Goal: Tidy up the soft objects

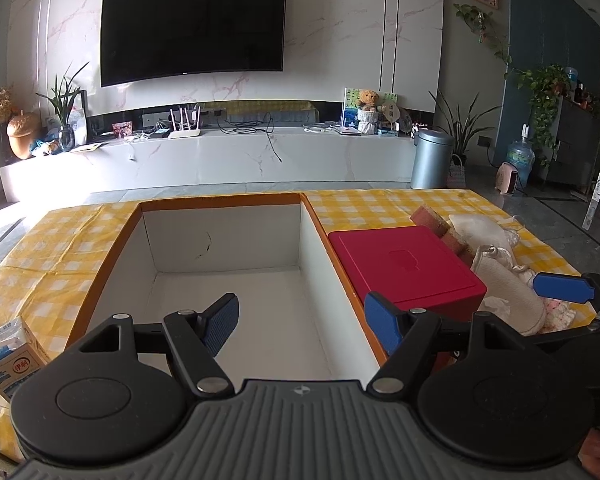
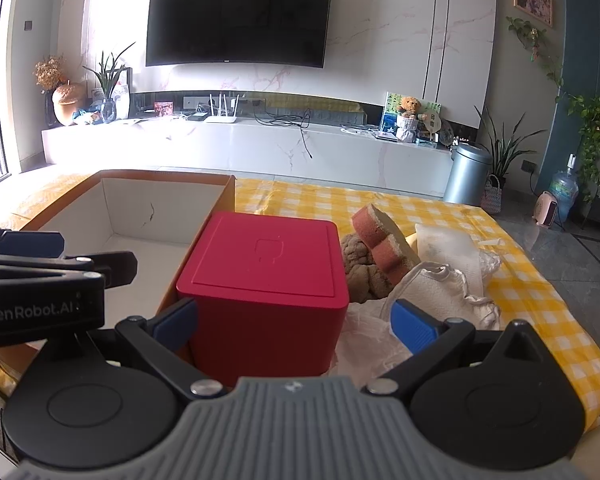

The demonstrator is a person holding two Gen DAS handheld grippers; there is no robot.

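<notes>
A large open cardboard box (image 1: pixel 228 240) with white inner walls and orange rim sits on the yellow checked tablecloth; it also shows in the right wrist view (image 2: pixel 148 208). My left gripper (image 1: pixel 300 320) is open and empty over the box's near right part. A red cube box (image 2: pixel 264 272) stands right of it, also in the left wrist view (image 1: pixel 404 264). My right gripper (image 2: pixel 296 326) is open, its jaws on either side of the red box's near face. Soft things lie right of the red box: a pink sponge (image 2: pixel 380 236), a brown cloth (image 2: pixel 360 268), white cloths (image 2: pixel 440 284).
A milk carton (image 1: pixel 12 356) lies at the table's near left. The table's right edge (image 2: pixel 560 280) drops to a grey floor. A TV wall and low marble console stand behind, with a metal bin (image 2: pixel 466 172) at the right.
</notes>
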